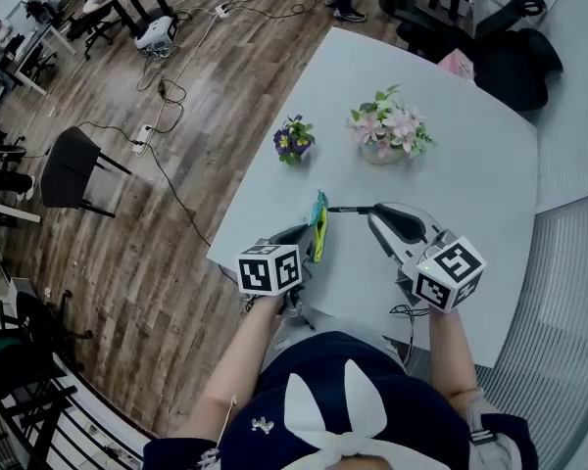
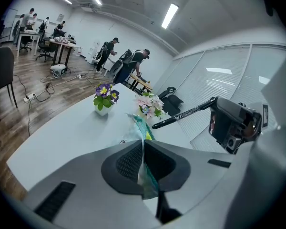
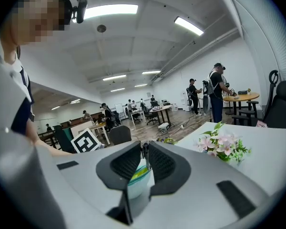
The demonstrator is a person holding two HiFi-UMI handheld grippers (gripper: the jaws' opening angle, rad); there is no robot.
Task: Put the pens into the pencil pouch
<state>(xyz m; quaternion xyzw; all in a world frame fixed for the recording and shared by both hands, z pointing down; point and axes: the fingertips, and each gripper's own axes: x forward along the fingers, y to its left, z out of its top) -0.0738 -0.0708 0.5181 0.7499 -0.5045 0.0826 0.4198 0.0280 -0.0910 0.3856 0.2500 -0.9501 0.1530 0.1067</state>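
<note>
On the white table (image 1: pixel 470 179), my left gripper (image 1: pixel 309 235) is shut on the edge of a teal and yellow-green pencil pouch (image 1: pixel 319 225), which stands on edge. In the left gripper view the pouch (image 2: pixel 142 128) rises out from between the closed jaws. My right gripper (image 1: pixel 377 211) is shut on a black pen (image 1: pixel 348 209) that lies level, its tip pointing left and ending just right of the pouch top. The pen (image 2: pixel 183 113) also shows above the pouch in the left gripper view. In the right gripper view the pouch opening (image 3: pixel 137 174) lies just beyond the jaws.
A small pot of purple flowers (image 1: pixel 294 140) and a pot of pink flowers (image 1: pixel 387 133) stand farther back on the table. A black bag (image 1: pixel 514 52) lies at the far right. A dark chair (image 1: pixel 73 164) and cables are on the wooden floor to the left.
</note>
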